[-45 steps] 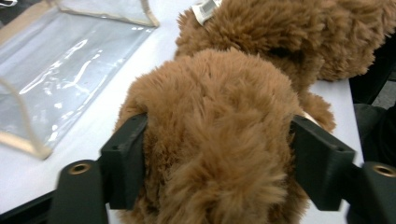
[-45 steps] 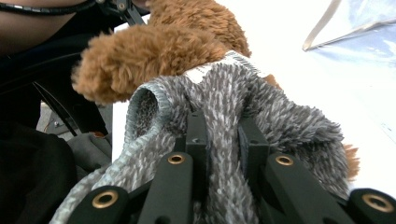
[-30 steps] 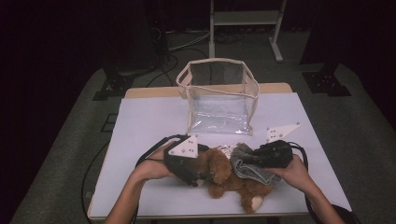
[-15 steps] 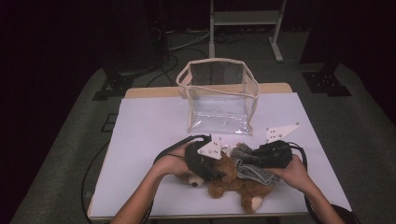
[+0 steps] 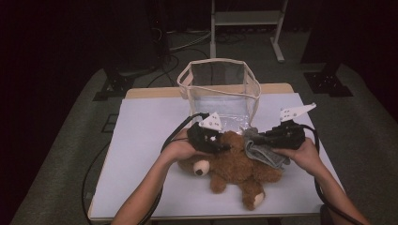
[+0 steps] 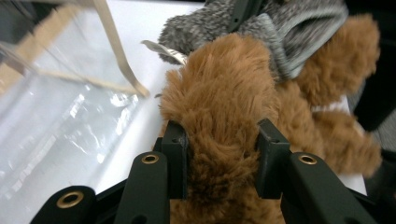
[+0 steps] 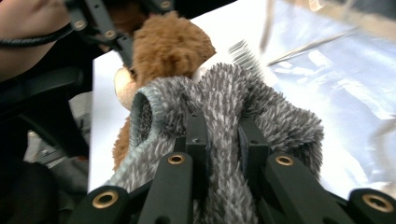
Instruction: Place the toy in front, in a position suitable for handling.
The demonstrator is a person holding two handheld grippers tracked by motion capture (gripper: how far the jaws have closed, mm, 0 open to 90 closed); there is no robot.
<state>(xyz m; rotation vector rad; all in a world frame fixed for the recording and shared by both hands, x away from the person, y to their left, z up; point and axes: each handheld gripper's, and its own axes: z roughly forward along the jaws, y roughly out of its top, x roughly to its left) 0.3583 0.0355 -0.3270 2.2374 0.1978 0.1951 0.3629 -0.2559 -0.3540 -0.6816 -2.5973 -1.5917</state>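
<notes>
A brown teddy bear lies on the white table near its front edge. It wears a grey fuzzy garment on its right side. My left gripper is over the bear's upper part. In the left gripper view its jaws have just been closing and now squeeze a brown furry limb, so the left gripper is shut on it. My right gripper comes in from the right. In the right gripper view the right gripper pinches a fold of the grey garment.
A clear plastic bag with beige trim stands open-topped just behind the bear, mid-table. Black cables trail from both grippers over the table. The white table surface spreads to the left. Dark floor and a metal stand lie beyond the far edge.
My left hand moved right from beside the bear onto it, and its jaws closed on the brown limb. My right hand drew slightly away and up, still holding the grey garment.
</notes>
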